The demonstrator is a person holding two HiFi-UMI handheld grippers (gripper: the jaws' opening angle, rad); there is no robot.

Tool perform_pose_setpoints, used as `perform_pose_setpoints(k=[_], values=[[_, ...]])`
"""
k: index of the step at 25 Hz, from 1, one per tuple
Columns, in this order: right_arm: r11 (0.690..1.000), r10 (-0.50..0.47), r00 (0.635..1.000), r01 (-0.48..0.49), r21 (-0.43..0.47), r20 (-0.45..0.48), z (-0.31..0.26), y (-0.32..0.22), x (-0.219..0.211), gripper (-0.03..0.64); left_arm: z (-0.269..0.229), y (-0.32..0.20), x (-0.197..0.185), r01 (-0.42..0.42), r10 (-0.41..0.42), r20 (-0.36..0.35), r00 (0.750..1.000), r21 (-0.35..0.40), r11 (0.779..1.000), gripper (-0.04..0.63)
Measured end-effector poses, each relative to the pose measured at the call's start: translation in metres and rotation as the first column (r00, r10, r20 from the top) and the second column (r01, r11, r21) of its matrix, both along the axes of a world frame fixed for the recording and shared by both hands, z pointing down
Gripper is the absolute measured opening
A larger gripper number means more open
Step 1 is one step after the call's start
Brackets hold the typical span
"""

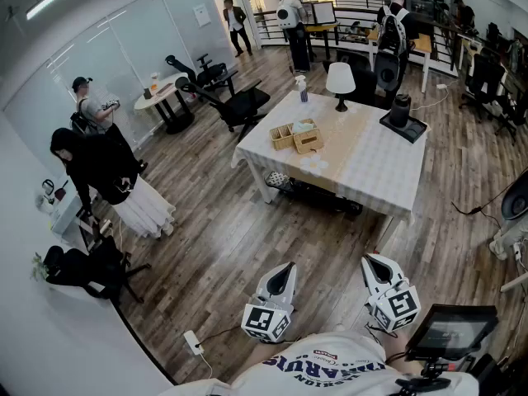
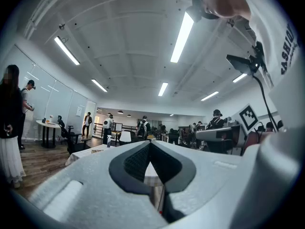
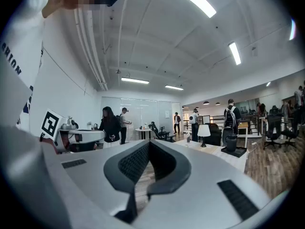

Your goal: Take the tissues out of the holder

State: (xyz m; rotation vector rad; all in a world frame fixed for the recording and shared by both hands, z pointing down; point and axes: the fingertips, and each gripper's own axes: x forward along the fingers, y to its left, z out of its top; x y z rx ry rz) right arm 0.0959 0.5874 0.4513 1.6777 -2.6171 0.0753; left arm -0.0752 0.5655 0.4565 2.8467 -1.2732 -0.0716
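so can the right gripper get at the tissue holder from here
Probably not yet: the right gripper is far back, and the tissue holder sits on the table across open floor. Nothing blocks the way; stepping closer should do.

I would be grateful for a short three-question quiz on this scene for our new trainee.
1. True or false: the left gripper and the right gripper have reached the table.
2. Pick one: the jaws of both grippers are A) closed, with nothing between them; B) wide open; C) closed on a tissue.
3. Short answer: which white thing stands upright on the table beyond the wooden holder?

Key:
1. False. Both hang over the floor, well short of the table.
2. A.
3. The lamp.
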Motion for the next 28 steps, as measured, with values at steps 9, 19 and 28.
perform_pose_setpoints(k=[9,19,28], values=[[1.0,0.009,1.0,-0.009,0.004,-0.008,-0.002,-0.006,0.011,0.008,-0.002,-0.006,0.009,0.004,-0.004,-0.002,1.0,0.003,1.0,0.003],[0.999,-0.029,0.997,0.027,-0.034,-0.076,0.008,-0.018,0.016,0.008,-0.002,-0.014,0.02,0.023,-0.023,0.021,1.0,0.0,1.0,0.003],[0.998,-0.068,0.994,0.068,-0.006,-0.084,0.019,-0.04,0.041,0.011,0.006,-0.024,0.038,0.096,-0.097,0.074,0.992,0.018,0.995,0.003]])
